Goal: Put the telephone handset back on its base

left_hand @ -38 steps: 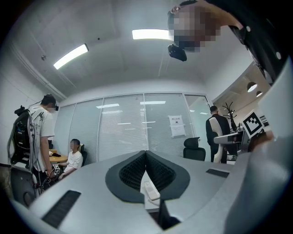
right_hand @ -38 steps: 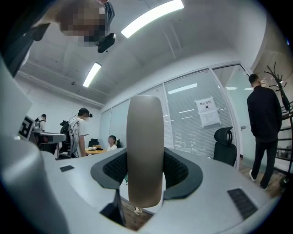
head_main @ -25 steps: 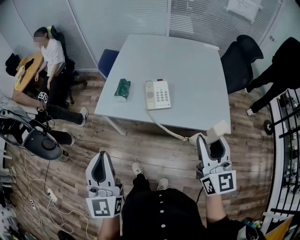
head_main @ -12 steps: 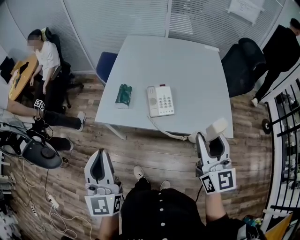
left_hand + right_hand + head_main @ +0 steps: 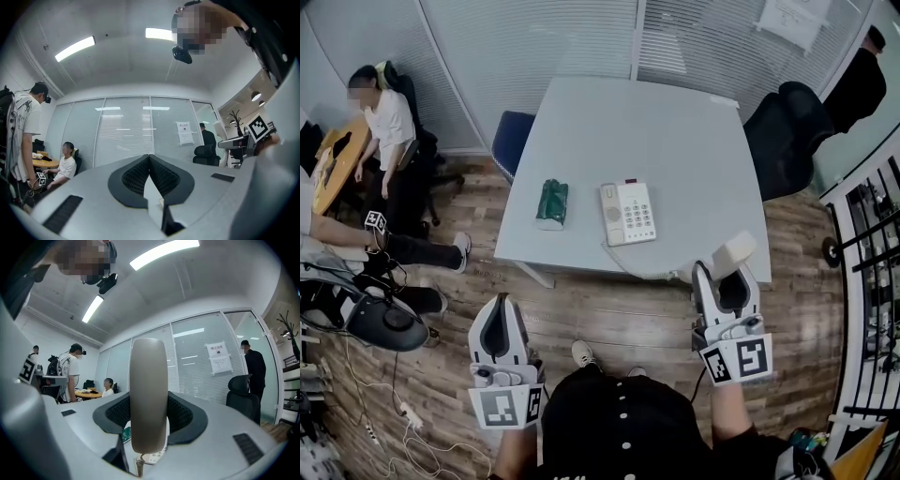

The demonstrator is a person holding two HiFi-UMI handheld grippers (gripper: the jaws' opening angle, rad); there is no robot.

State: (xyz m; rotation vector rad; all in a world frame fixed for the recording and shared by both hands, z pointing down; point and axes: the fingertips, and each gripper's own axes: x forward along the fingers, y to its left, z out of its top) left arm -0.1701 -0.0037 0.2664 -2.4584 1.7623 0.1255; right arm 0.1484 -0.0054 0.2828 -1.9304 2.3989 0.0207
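The right gripper [image 5: 724, 284] is clamped on the handset [image 5: 733, 254], its two jaws pressed against the handset's sides; the handset stands upright between them, its upper end sticking out past the jaw tips. The left gripper [image 5: 499, 317] holds nothing, and its jaws meet at the tips. Both are held low in front of the person, above the wooden floor [image 5: 609, 309] and just short of the table's near edge. The handset is in the air off the table's front right corner, well apart from the base [image 5: 628, 213]. One coiled cord [image 5: 630, 266] runs from the base over the near edge of the table toward the handset. The base lies flat on the grey table [image 5: 675, 131] near its front edge, keypad up, its cradle side bare. One green packet [image 5: 551, 203] lies just to the left of the base, not touching it. There is one handset, one base, one cord, one packet and one table. Beyond the table stand two chairs, one blue [image 5: 512, 137] and one black [image 5: 781, 125]. Two other people are in the head view: one seated [image 5: 386, 120] at the far left, one standing [image 5: 857, 82] at the far right.
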